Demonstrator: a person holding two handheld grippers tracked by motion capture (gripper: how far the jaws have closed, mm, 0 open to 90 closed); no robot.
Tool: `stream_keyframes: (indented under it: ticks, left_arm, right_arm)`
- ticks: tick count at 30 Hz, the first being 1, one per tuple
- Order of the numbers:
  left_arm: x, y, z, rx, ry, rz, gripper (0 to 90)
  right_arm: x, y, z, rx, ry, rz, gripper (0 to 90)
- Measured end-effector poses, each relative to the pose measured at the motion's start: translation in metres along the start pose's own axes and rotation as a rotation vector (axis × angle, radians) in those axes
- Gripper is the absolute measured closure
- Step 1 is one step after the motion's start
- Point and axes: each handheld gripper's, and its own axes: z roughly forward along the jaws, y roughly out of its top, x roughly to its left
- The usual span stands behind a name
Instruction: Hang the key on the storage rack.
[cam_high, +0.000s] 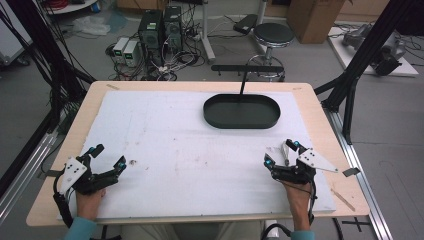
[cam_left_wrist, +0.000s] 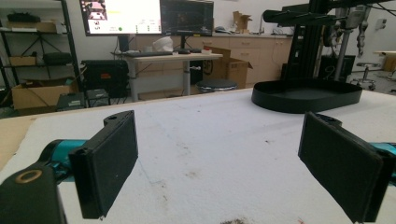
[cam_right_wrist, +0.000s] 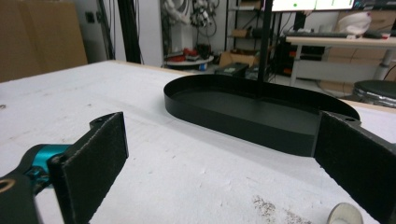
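Resting near the right gripper (cam_high: 281, 154), jaws open: small silver disc (cam_right_wrist: 344, 214), lower right; left gripper (cam_high: 107, 156) open, well apart.

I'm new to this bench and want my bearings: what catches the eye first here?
The black oval tray stands out, empty on the white table cover at the far side, right of centre, with a thin black post rising behind it. Near the front edge, the left gripper and right gripper sit at opposite corners, both with jaws wide apart and holding nothing. A small round silvery object lies by the right gripper.
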Motion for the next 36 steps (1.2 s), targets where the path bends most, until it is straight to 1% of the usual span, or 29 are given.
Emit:
stream_keyframes:
  ticks: [1,4,6,7,8,10,12,14,17,18,19,20,21,24,26,28,29,33,36]
  left_arm:
    - [0.000,0.000,0.000,-0.001,0.000,-0.001,12.4]
    - [0.000,0.000,0.000,0.000,0.000,0.000,12.4]
    - [0.000,0.000,0.000,0.001,0.001,-0.001,12.4]
    - [0.000,0.000,0.000,0.000,0.002,-0.002,12.3]
    - [0.000,0.000,0.000,0.000,0.002,-0.002,12.4]
    - [0.000,0.000,0.000,0.000,0.001,-0.001,12.4]
    - [0.000,0.000,0.000,0.000,0.002,-0.001,12.4]
    - [0.000,0.000,0.000,0.000,0.001,-0.001,12.4]
    - [0.000,0.000,0.000,0.001,0.001,0.000,12.4]
    - [0.000,0.000,0.000,0.001,0.000,0.001,12.4]
    - [0.000,0.000,0.000,0.001,0.000,0.001,12.4]
    - [0.000,0.000,0.000,0.001,0.000,0.000,12.4]
    - [0.000,0.000,0.000,0.001,0.001,0.000,12.4]
    - [0.000,0.000,0.000,0.001,0.001,-0.001,12.4]
    - [0.000,0.000,0.000,0.001,0.001,0.000,12.4]
    - [0.000,0.000,0.000,0.001,0.001,-0.002,12.4]
    - [0.000,0.000,0.000,0.001,0.001,-0.001,12.4]
    - [0.000,0.000,0.000,0.001,0.002,-0.001,12.4]
    - [0.000,0.000,0.000,0.001,0.001,-0.001,12.4]
  right_arm:
    - [0.000,0.005,0.000,0.018,-0.008,-0.003,2.9]
    - [-0.002,0.020,-0.001,0.070,-0.039,-0.032,3.0]
    - [-0.003,0.029,-0.001,0.106,-0.053,-0.034,3.0]
    - [-0.005,0.033,-0.001,0.121,-0.051,-0.034,3.2]
    - [-0.006,0.037,0.000,0.142,-0.049,-0.022,3.2]
    - [-0.008,0.044,0.001,0.182,-0.051,-0.016,3.2]
    - [-0.010,0.050,0.001,0.219,-0.059,-0.026,3.2]
    - [-0.013,0.055,0.001,0.252,-0.073,-0.023,3.2]
    - [-0.017,0.059,0.001,0.306,-0.081,-0.007,3.2]
    - [-0.018,0.060,0.001,0.326,-0.081,-0.011,3.2]
    - [-0.018,0.060,0.001,0.326,-0.081,-0.011,3.2]
    - [-0.020,0.061,0.001,0.350,-0.086,-0.009,3.2]
    - [-0.023,0.063,0.002,0.397,-0.087,-0.007,3.2]
    - [-0.028,0.066,0.003,0.450,-0.076,-0.001,3.2]
    - [-0.029,0.067,0.004,0.460,-0.074,-0.006,3.2]
    - [-0.031,0.069,0.005,0.487,-0.074,-0.007,3.2]
    - [-0.033,0.071,0.007,0.515,-0.078,-0.013,3.2]
    - [-0.037,0.072,0.012,0.587,-0.073,-0.004,3.3]
    - [-0.039,0.073,0.015,0.622,-0.070,-0.008,3.3]
